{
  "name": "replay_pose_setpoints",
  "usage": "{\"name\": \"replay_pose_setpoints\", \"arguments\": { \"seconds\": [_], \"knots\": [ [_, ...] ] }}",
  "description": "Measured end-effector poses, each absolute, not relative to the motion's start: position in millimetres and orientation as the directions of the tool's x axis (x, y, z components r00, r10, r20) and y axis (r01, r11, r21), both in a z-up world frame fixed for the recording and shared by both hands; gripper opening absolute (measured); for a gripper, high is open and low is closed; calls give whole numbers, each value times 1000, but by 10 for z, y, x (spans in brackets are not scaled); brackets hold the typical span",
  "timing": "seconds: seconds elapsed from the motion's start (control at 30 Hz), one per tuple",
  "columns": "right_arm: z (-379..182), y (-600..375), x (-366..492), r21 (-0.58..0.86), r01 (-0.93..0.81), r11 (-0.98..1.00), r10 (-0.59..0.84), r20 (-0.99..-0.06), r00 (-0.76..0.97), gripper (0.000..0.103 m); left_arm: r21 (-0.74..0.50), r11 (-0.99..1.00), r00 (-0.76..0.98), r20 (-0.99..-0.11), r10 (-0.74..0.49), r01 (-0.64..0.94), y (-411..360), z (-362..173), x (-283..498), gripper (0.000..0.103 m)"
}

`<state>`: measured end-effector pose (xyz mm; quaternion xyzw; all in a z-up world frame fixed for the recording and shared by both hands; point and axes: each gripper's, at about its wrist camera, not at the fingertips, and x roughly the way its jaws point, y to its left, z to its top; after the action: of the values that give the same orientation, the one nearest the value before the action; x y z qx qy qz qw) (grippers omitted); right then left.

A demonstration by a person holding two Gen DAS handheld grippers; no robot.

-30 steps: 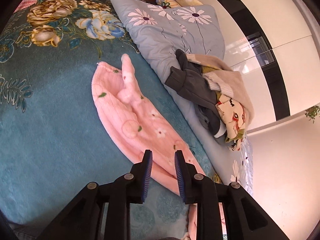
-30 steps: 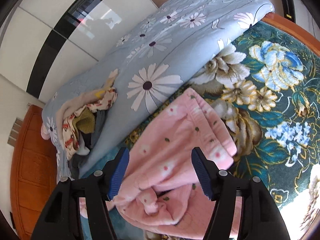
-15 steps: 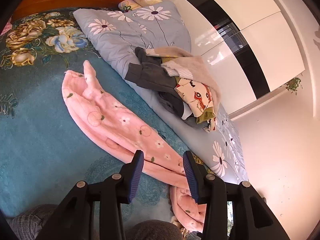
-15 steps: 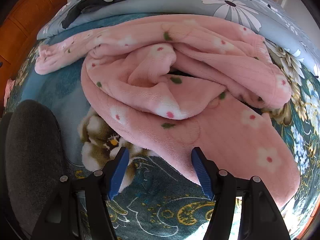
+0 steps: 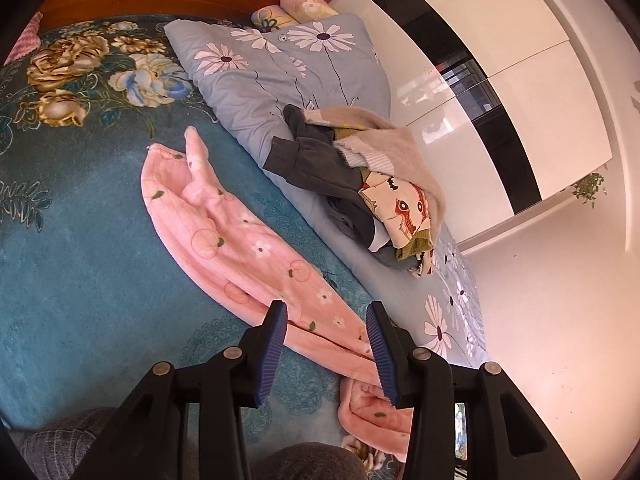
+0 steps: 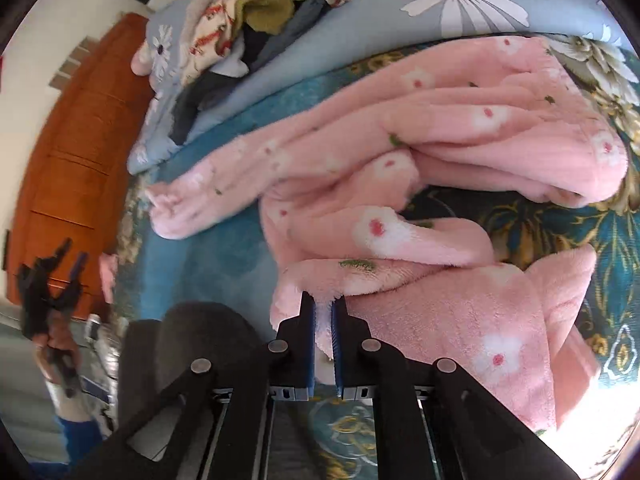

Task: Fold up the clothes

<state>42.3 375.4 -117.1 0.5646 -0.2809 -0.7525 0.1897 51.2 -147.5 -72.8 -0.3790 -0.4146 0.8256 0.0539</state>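
The fuzzy pink flower-print fleece garment (image 6: 420, 184) is lying rumpled on the teal floral plush bedspread (image 5: 80, 248). The right gripper (image 6: 323, 312) is pinching its fluffy edge tight. The left gripper (image 5: 326, 328) is hovering spread apart above a long flat section.

The right tool (image 6: 323, 308) is pinching an edge of the pink floral fleece garment (image 6: 440, 168), which is lying rumpled across the teal bedspread (image 6: 224, 248).

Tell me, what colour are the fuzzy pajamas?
Pink pajamas with white flowers, clearest in the right wrist view.
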Motion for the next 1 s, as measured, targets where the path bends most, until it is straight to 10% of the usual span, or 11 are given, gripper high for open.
{"name": "replay_pose_setpoints", "arguments": {
  "seconds": [0.23, 0.63, 0.8, 1.0],
  "knots": [
    [-160, 2891, -256, 877, 182, -444, -857, -357, -371, 1, -743, -630, -712, -568, 413, 227, -1604, -777, 543, 45],
    [-631, 2337, -417, 585, 143, -798, -599, -744, -297, 4, -761, -585, -736, -562, 377, 282, -1988, -890, 662, 49],
    [-716, 2873, 43, 552, 37, -833, -519, -756, -398, 53, -763, -582, -727, -565, 390, 281, -1962, -962, 618, 49],
    [-1134, 2822, 221, 568, 10, -823, -539, -776, -328, 55, -757, -603, -693, -576, 434, 253, -1755, -957, 562, 49]
  ]
}}
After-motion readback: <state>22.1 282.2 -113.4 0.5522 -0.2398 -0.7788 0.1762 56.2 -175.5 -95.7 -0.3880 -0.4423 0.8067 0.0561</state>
